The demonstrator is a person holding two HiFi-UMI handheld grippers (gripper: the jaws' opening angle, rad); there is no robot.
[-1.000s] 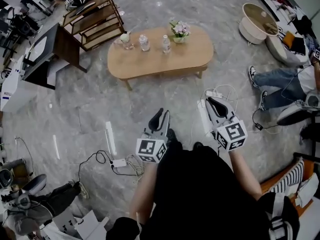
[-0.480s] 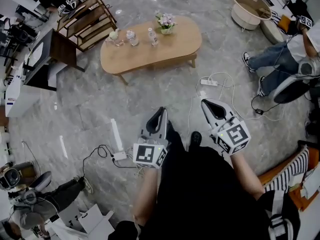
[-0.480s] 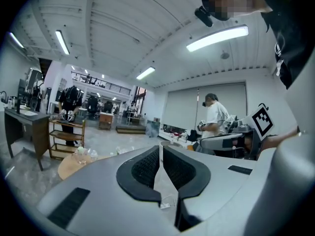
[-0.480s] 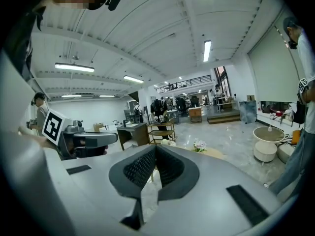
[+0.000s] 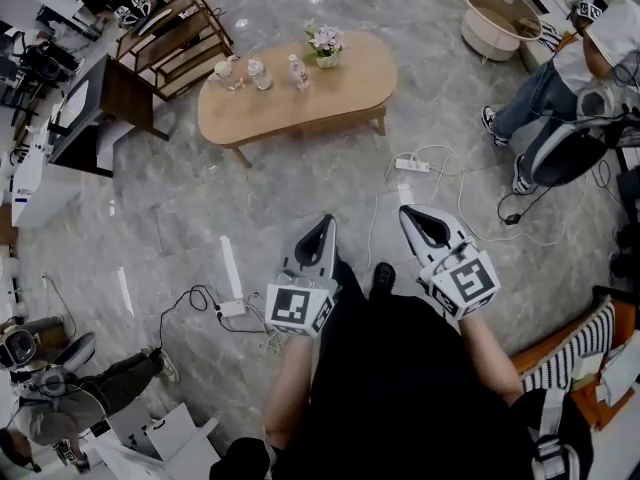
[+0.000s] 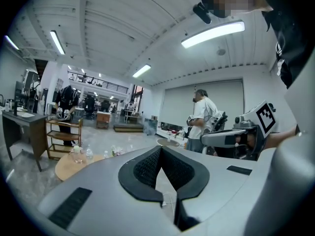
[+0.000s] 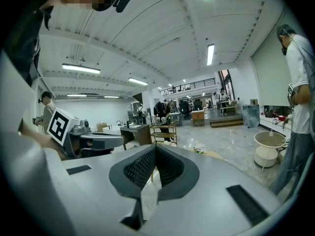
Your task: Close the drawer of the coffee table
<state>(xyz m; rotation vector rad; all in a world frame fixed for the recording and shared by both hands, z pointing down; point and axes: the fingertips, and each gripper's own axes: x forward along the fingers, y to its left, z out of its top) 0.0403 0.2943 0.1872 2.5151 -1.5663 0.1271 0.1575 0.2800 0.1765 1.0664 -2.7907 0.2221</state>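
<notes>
Your task's thing is well ahead of you: the low oval wooden surface (image 5: 330, 98) stands across open stone floor (image 5: 170, 218), well apart from both claws, carrying a few bottles (image 5: 296, 70) and a small pot of flowers (image 5: 325, 41) along its far side. You cannot make out a drawer from here. Nothing juts from the near edge, which would fit a drawer already pushed home just as well as one that opens on a side you cannot see. Your left claw (image 5: 322, 222) has just been closing and its jaws are now pressed together on nothing; your right claw (image 5: 410, 214) is pressed together too, and empty. Both point forward over the floor. By my judgement a drawer in a piece like this is light and stiff and runs on slides, so it wants a flat push rather than a pinch. The middle of its front is the spot, since pressure near one corner would probably skew it and jam it. The whole piece looks light on smooth stone, so a hard shove may skid it and topple the bottles. Mind the power strip (image 5: 412, 165) and its cables between you and it.
</notes>
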